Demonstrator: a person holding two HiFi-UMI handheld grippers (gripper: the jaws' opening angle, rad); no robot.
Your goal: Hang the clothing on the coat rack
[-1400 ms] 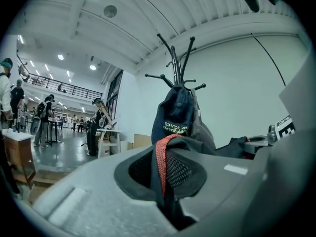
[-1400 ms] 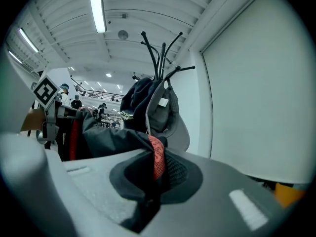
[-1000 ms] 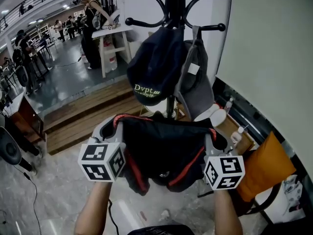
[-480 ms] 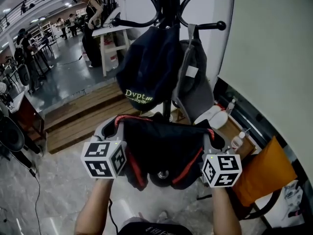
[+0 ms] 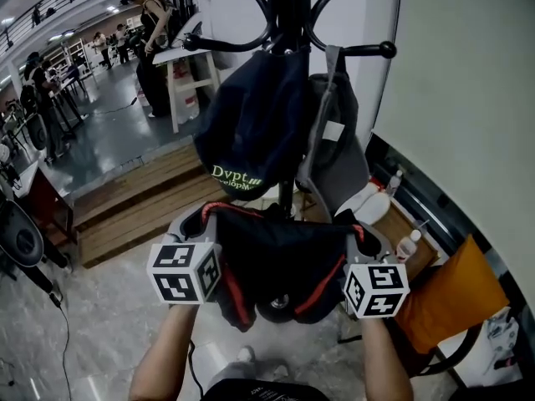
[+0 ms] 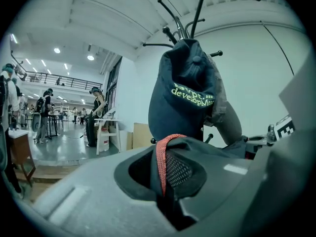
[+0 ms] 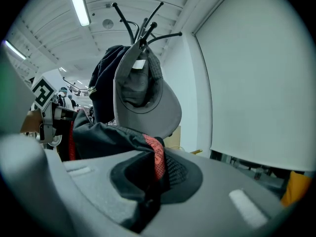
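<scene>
In front of a pale wall (image 5: pixel 451 73), the black coat rack (image 5: pixel 288 7) stands upright, with its curved hooks spreading from the pole at the top of the head view. Lower down and nearer the person, the black garment (image 5: pixel 280 257) is stretched between the two grippers and sags in the middle. It is off the rack and rests on none of its hooks. Two caps hang on the rack just above the garment. A dark cap (image 5: pixel 251 115) with green lettering is on the left, and a grey cap (image 5: pixel 338 140) is pressed against it on the right. The left gripper (image 5: pixel 199 220) has the garment's left edge. In the left gripper view its fingers (image 6: pixel 98 196) are clenched on a fold of the dark cloth, and a strip of red trim (image 6: pixel 160 157) rises out of the narrow gap. The right gripper (image 5: pixel 361 230) has the opposite edge, and its fingers (image 7: pixel 237 196) are likewise clamped on a fold edged in red. The two grippers sit roughly level with each other, well apart, with the garment's width between them.
</scene>
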